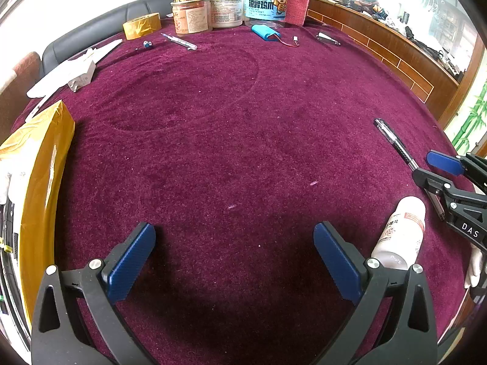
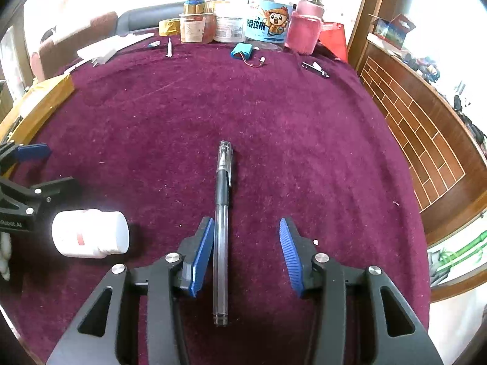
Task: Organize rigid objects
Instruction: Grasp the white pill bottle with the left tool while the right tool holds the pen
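Note:
A clear black-ink pen lies flat on the maroon cloth, lengthwise between the jaws of my right gripper. Those jaws stand apart: the pen rests against the left pad, and the right pad is well clear of it. A white pill bottle lies on its side to the left of that gripper. In the left wrist view my left gripper is wide open over bare cloth with nothing between its fingers. The bottle lies just right of it, and beyond are the pen and the right gripper.
Jars and tubs, a tape roll, a blue battery pack, a small folded metal tool and a thin white pen line the far edge. A yellow-taped box sits at the left. The table's right edge drops to a wooden floor.

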`<action>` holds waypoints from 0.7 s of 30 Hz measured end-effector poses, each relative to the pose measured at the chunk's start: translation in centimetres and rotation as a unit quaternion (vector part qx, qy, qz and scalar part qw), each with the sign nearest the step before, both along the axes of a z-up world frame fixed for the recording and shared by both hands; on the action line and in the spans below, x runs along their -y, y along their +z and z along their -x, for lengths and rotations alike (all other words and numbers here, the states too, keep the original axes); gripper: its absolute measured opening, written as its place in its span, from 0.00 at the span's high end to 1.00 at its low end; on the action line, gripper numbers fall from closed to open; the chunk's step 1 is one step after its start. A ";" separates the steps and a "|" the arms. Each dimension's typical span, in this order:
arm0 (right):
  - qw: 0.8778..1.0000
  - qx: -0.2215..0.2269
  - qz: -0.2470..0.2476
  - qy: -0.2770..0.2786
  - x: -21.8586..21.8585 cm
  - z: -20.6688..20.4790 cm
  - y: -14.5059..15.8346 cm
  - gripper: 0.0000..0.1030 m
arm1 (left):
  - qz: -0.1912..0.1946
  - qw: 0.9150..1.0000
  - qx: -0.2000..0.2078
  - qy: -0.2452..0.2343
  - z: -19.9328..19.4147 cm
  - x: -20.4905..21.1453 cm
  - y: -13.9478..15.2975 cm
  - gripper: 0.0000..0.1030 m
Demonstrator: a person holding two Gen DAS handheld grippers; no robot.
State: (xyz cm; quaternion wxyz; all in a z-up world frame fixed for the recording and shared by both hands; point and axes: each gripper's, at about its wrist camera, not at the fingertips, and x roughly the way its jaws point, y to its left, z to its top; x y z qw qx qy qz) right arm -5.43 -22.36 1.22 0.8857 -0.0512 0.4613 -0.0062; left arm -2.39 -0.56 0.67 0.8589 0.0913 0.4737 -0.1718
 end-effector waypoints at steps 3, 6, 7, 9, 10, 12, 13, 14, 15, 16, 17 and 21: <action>1.000 0.001 0.002 0.001 -0.1 0.0 0.0 0.61 | 0.000 1.000 0.000 0.000 0.0 0.0 0.0 0.00; 1.000 0.002 0.001 0.001 0.0 0.0 0.0 0.60 | 0.000 1.000 0.000 0.000 0.0 0.0 0.0 0.00; 1.000 0.001 0.002 0.001 0.0 0.0 0.0 0.60 | 0.000 1.000 0.000 0.000 0.0 0.0 0.0 0.00; 1.000 0.001 0.001 0.000 0.0 0.0 0.0 0.60 | 0.000 1.000 0.000 0.000 0.0 0.0 0.0 0.00; 1.000 0.001 0.001 0.001 0.1 0.0 0.0 0.60 | 0.000 1.000 0.000 0.000 0.0 0.0 0.0 0.00; 1.000 0.002 0.001 0.001 0.1 -0.1 0.0 0.60 | 0.000 1.000 0.000 0.000 0.0 0.0 0.0 0.00; 1.000 0.002 0.001 0.001 0.1 0.0 0.0 0.60 | 0.000 1.000 0.000 0.000 0.0 0.0 0.0 0.00; 1.000 0.002 0.001 0.001 0.1 0.0 0.0 0.60 | 0.000 1.000 0.000 0.000 0.0 0.0 0.0 0.00; 1.000 0.002 0.001 0.000 0.1 -0.1 0.0 0.60 | 0.000 1.000 0.000 0.001 0.0 0.0 0.0 0.00; 1.000 0.002 0.001 0.001 0.1 0.0 0.0 0.59 | -0.001 1.000 0.001 0.001 0.1 0.0 0.0 0.00; 1.000 0.002 0.001 0.001 0.1 0.0 0.0 0.59 | -0.001 1.000 0.001 0.003 0.1 0.0 -0.1 0.00; 1.000 0.002 0.004 0.000 0.1 -0.1 0.0 0.57 | -0.002 1.000 -0.003 0.012 0.0 0.2 -0.1 0.00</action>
